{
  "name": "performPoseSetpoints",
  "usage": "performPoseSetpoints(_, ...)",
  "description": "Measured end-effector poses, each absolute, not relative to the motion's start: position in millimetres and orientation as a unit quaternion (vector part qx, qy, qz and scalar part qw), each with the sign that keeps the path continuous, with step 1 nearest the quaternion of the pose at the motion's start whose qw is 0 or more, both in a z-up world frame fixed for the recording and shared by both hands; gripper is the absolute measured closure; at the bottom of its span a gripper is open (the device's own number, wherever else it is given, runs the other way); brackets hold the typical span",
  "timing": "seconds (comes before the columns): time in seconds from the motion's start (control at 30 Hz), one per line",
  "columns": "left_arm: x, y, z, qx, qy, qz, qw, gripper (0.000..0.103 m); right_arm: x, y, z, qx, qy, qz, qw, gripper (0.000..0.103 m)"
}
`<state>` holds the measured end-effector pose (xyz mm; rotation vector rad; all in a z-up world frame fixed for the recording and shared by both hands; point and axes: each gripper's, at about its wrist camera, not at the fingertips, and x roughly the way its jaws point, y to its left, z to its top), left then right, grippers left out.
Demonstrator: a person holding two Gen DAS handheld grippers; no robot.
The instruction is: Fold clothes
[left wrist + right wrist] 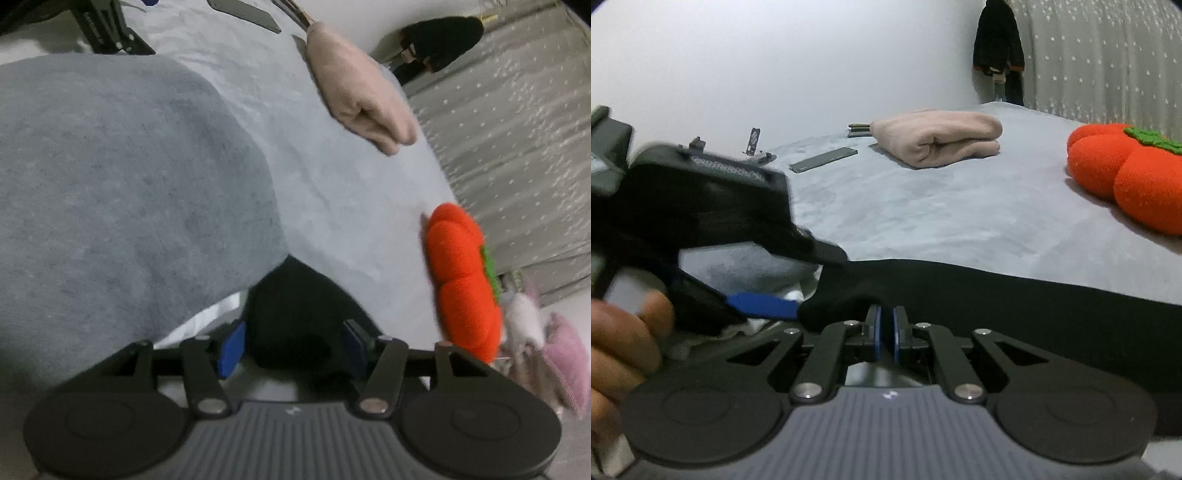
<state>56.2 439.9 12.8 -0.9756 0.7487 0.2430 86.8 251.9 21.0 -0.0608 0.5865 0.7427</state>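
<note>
While the black garment [1015, 295] lies stretched across the bed [942, 214], the right gripper [885, 334] has its jaws nearly together; a fold of black cloth sits just beyond the pads, though whether it is pinched cannot be told. The left gripper [291, 343] stands part open, black cloth between its pads but not pressed. In the right wrist view it enters from nine o'clock, close beside the right one. A grey garment [122, 184] lies at ten o'clock in the left view, a folded pink garment [938, 138] at twelve in the right.

Risks, as judged: cloth slipping from the slack left jaws would spoil the fold; the two grippers could collide.
</note>
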Motion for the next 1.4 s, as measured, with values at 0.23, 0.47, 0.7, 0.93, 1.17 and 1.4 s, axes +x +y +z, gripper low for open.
performPoseSetpoints(0.23, 57.0, 439.9, 13.1, -0.452, 0.339, 0.112, 0.817, 0.101, 83.9, 246.1, 18.0, -0.034, 0.281, 0.366, 0.886, 0.093)
performPoseSetpoints(0.47, 43.6, 446.9, 31.9, -0.433, 0.304, 0.128, 0.839, 0.101, 78.0, 205.7, 28.1, -0.009, 0.270, 0.339, 0.901, 0.062)
performPoseSetpoints(0.7, 44.7, 438.2, 41.1, -0.404, 0.289, 0.124, 0.859, 0.101, 98.3, 183.8, 9.7, -0.025, 0.322, 0.308, 0.895, 0.061)
performPoseSetpoints(0.93, 42.8, 438.0, 45.0, -0.393, 0.277, 0.125, 0.868, 0.101, 99.7, 228.9, 7.6, -0.105, 0.290, 0.342, 0.888, 0.061)
performPoseSetpoints(1.17, 46.1, 442.9, 35.4, -0.395, 0.295, 0.137, 0.859, 0.101, 97.3, 268.0, 3.1, -0.133, 0.272, 0.369, 0.879, 0.065)
performPoseSetpoints(1.4, 45.6, 447.7, 30.9, -0.405, 0.298, 0.133, 0.854, 0.089, 103.2, 285.6, 1.9, -0.133, 0.267, 0.378, 0.877, 0.065)
